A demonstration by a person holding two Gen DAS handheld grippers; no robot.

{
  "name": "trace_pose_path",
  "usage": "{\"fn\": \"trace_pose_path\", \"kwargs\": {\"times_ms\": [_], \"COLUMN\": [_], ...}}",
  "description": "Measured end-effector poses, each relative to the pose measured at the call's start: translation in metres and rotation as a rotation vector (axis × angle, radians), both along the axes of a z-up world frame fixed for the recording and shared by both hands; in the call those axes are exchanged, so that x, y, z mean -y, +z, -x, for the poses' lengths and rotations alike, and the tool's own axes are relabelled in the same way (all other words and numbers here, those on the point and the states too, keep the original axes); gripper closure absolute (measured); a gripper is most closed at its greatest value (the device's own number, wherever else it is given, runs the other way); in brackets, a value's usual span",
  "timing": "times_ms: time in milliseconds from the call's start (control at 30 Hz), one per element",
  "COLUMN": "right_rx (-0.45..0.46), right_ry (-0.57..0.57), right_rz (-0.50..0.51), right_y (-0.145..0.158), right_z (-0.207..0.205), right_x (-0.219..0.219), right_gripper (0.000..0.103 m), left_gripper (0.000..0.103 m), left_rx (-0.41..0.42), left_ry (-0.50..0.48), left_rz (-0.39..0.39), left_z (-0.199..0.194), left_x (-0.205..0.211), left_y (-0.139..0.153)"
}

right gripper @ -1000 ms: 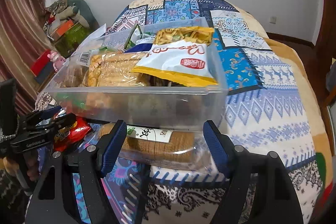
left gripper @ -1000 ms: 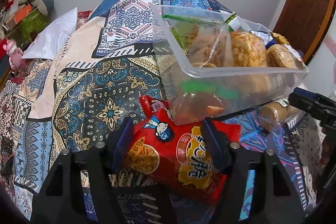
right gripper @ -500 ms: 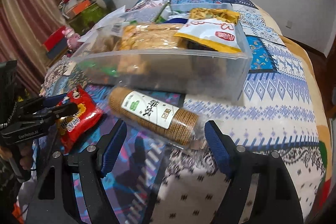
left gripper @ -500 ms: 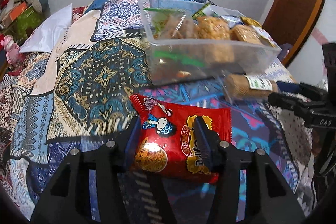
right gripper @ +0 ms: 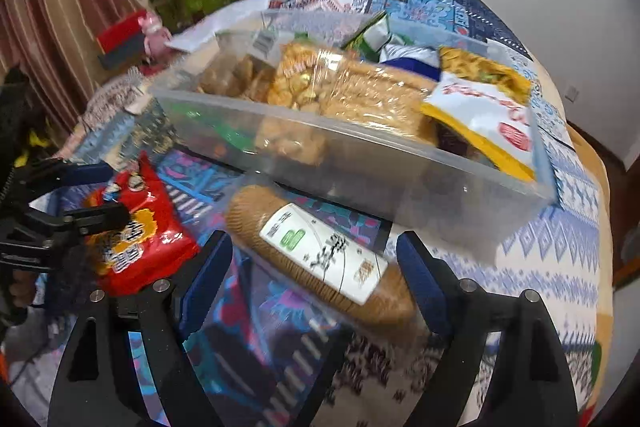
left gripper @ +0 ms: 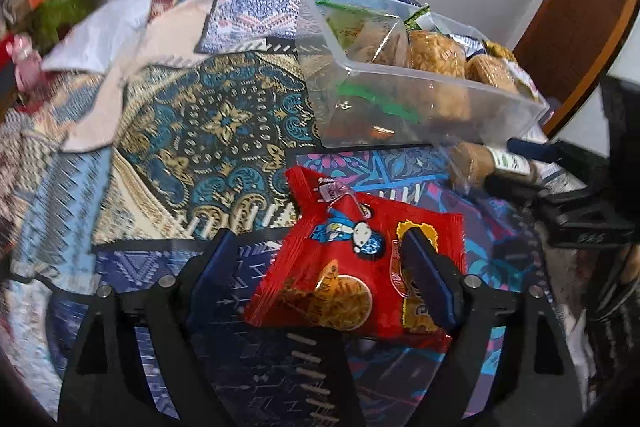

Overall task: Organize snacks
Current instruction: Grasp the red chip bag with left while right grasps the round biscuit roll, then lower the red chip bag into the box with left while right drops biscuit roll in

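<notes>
While both claws gaped empty, the red snack packet looked light, crinkly and crushable, best pinched by its sealed edge

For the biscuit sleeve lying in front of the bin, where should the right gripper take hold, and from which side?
Grip the biscuit sleeve across its round middle, at the white label, coming from the near side. It lies flat on the bedspread, angled between the open fingers of the right gripper, clear of the plastic bin.

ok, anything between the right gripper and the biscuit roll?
Nothing visible. The biscuit roll lies on the bedspread right between the open right gripper fingers, in front of the clear bin.
</notes>
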State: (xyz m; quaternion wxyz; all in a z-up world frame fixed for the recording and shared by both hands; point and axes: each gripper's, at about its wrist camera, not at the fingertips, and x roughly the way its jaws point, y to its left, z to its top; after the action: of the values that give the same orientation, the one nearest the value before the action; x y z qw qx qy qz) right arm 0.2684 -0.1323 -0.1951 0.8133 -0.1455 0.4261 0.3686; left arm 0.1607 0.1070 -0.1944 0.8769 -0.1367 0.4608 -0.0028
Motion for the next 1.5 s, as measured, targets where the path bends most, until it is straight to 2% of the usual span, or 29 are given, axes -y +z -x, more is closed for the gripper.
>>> {"fn": "trace_pose_path", "kwargs": {"times_ms": [133, 333, 400, 467, 500, 567, 667, 733, 800, 867, 900, 933, 1000, 1067, 1267, 1367, 1500], "right_rx": [-0.021, -0.025, -0.026, -0.034, -0.055, -0.103, -0.133, -0.155, -0.177, -0.192, -0.204, -0.209, -0.213, -0.217, -0.189, -0.172, -0.146], "right_ry": [0.021, 0.040, 0.028, 0.003, -0.003, -0.018, -0.034, -0.043, -0.034, -0.018, -0.008, -0.008, -0.016, -0.027, -0.045, -0.068, -0.086], "right_rz": [0.011, 0.055, 0.042, 0.028, 0.009, -0.040, -0.076, -0.096, -0.111, -0.114, -0.116, -0.116, -0.121, -0.125, -0.112, -0.128, -0.163], "right_y": [-0.005, -0.009, -0.007, -0.005, -0.004, -0.003, -0.003, -0.004, -0.006, -0.005, -0.004, -0.003, -0.002, -0.003, -0.010, -0.008, 0.000], "right_z": [-0.003, 0.010, 0.015, 0.017, 0.017, 0.019, 0.029, 0.039, 0.049, 0.056, 0.060, 0.060, 0.057, 0.053, 0.044, 0.044, 0.047], "right_x": [-0.008, -0.008, 0.000, 0.007, 0.012, 0.023, 0.035, 0.040, 0.043, 0.042, 0.042, 0.041, 0.042, 0.041, 0.024, 0.023, 0.029], "right_gripper": [0.010, 0.013, 0.023, 0.047, 0.049, 0.061, 0.068, 0.069, 0.069, 0.069, 0.067, 0.066, 0.066, 0.064, 0.063, 0.070, 0.070], "left_gripper": [0.015, 0.014, 0.015, 0.014, 0.014, 0.014, 0.014, 0.018, 0.029, 0.032, 0.037, 0.040, 0.053, 0.058, 0.068, 0.073, 0.077], "left_rx": [-0.012, -0.013, -0.017, -0.013, -0.019, -0.018, -0.012, -0.003, 0.006, 0.016, 0.020, 0.029, 0.046, 0.056, 0.087, 0.117, 0.151], "left_ry": [0.000, -0.037, -0.060, -0.087, -0.099, -0.115, -0.112, -0.112, -0.113, -0.109, -0.108, -0.107, -0.099, -0.095, -0.098, -0.102, -0.096], "left_rz": [0.101, 0.071, 0.055, 0.027, 0.014, -0.008, -0.020, -0.024, -0.020, -0.023, -0.024, -0.023, -0.020, -0.019, -0.046, -0.064, -0.059], "left_z": [-0.004, -0.004, -0.003, -0.001, -0.001, -0.001, -0.001, 0.000, 0.001, 0.002, 0.003, 0.005, 0.008, 0.012, 0.019, 0.023, 0.027], "left_x": [-0.003, 0.010, 0.017, 0.027, 0.032, 0.041, 0.048, 0.053, 0.057, 0.060, 0.062, 0.063, 0.063, 0.064, 0.068, 0.070, 0.067], "left_y": [-0.010, -0.006, -0.004, -0.002, -0.001, -0.002, -0.004, -0.003, -0.002, 0.001, 0.002, 0.004, 0.010, 0.015, 0.027, 0.038, 0.052]}}
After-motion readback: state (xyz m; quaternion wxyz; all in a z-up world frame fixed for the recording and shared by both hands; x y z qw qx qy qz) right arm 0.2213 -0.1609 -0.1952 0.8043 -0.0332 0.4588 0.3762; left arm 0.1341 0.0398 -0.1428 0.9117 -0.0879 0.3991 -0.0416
